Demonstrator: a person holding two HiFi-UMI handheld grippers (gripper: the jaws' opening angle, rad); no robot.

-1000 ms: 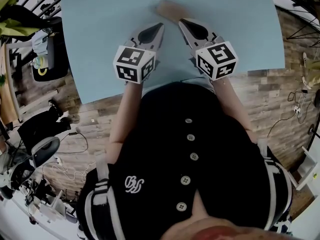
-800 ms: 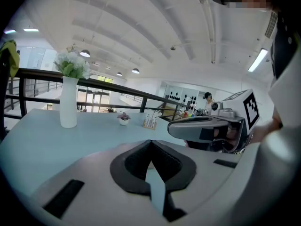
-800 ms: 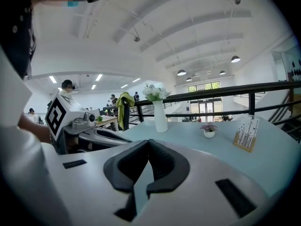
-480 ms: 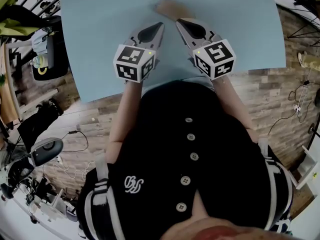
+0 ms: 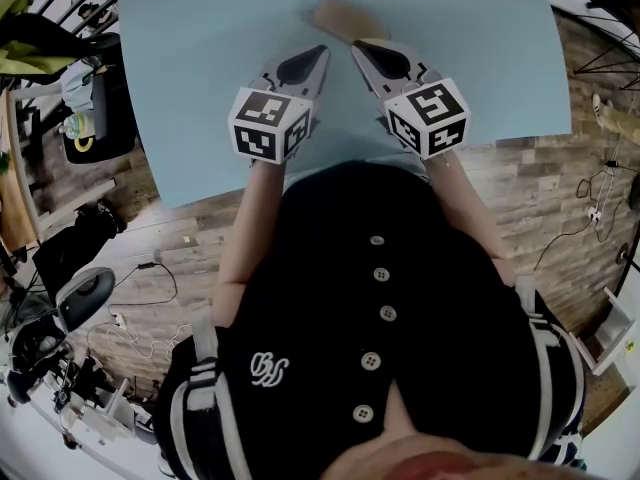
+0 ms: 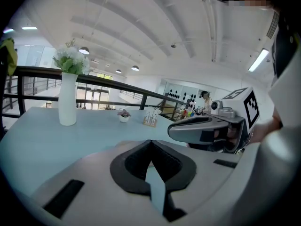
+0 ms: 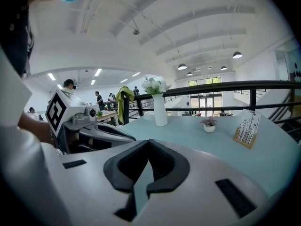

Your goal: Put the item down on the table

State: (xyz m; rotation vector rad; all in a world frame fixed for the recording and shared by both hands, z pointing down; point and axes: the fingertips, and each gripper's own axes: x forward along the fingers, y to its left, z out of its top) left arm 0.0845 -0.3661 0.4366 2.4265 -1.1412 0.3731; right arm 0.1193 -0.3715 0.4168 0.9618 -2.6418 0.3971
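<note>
A small tan item [image 5: 335,14], blurred, lies on the light blue table [image 5: 200,88] just beyond both grippers' tips. My left gripper [image 5: 319,56] hovers over the table's near part, shut with nothing between its pads [image 6: 150,143]. Beside it my right gripper [image 5: 361,48] is also shut and empty [image 7: 149,143]. Their tips point toward each other and toward the item, a short way apart from it. Each gripper view shows the other gripper alongside: the right one [image 6: 207,128] and the left one [image 7: 94,128]. Neither gripper view shows the item.
Far across the table stand a white vase with flowers [image 6: 67,100], a small potted plant [image 6: 124,117] and a wooden card holder [image 7: 247,132]. A black railing [image 7: 225,86] runs behind the table. The table's near edge [image 5: 330,173] is close to the person's body.
</note>
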